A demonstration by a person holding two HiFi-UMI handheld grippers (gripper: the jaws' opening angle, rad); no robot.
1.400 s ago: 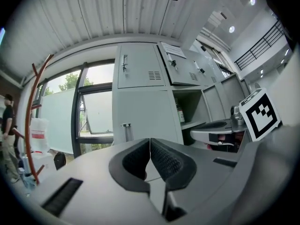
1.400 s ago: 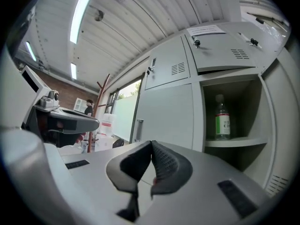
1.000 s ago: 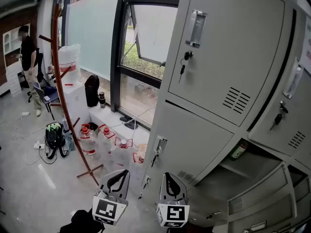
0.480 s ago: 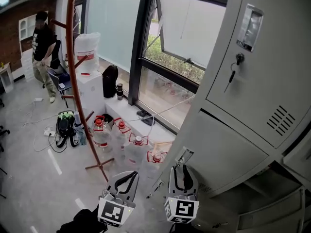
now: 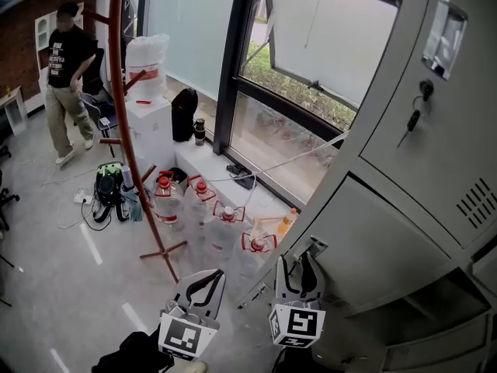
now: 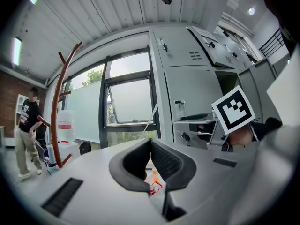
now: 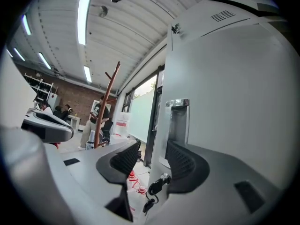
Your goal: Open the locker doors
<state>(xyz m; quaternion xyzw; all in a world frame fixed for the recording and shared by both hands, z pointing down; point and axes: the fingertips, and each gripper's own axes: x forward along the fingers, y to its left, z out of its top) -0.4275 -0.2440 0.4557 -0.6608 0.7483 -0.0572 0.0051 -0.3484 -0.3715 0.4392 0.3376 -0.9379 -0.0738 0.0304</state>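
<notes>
Right gripper [image 5: 298, 264], jaws just opened and apart, lined up on the recessed handle [image 7: 178, 118] of a shut locker door [image 5: 373, 235] but not gripping it—left gripper [image 5: 203, 284] closed, empty; a lower compartment [image 5: 435, 305] stands open, the upper door [image 5: 446, 107] is shut.

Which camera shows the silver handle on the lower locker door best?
The right gripper view: the recessed silver metal handle is close, large and unobstructed. The head view shows it tiny and oblique; the left gripper view, small and distant.
</notes>
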